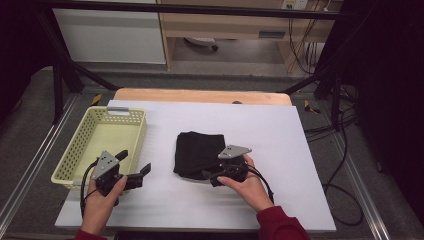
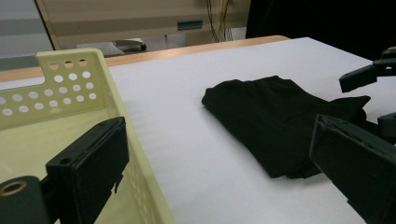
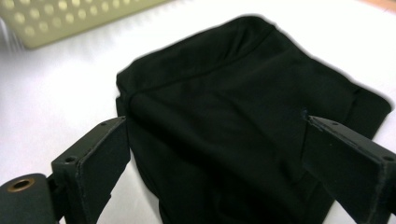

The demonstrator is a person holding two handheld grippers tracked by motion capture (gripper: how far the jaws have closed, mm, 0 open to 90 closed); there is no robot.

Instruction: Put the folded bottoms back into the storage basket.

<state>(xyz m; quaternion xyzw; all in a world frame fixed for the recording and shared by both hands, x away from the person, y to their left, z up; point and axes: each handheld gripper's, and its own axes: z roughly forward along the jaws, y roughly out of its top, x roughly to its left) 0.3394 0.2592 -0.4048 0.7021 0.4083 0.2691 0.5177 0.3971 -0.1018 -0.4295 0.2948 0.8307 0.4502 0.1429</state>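
A folded black cloth [image 1: 197, 150] lies in the middle of the white table top [image 1: 280, 145]. My right gripper [image 1: 210, 169] stands open at the cloth's near right corner. In the right gripper view its jaws are spread wide over the cloth [image 3: 224, 84], with my right gripper [image 3: 215, 135] holding nothing. My left gripper [image 1: 134, 162] is open too, beside the near right corner of a pale yellow perforated basket [image 1: 100, 137], apart from the cloth. The left gripper view has my left gripper [image 2: 217, 140] between the basket [image 2: 70, 84] and the cloth [image 2: 275, 116], and the right gripper [image 2: 373, 100] at the far right.
The basket [image 3: 70, 18] looks empty and sits at the table's left side. A wooden strip [image 1: 200, 95] runs along the table's far edge. Black frame bars, cables [image 1: 340, 185] and grey floor surround the table.
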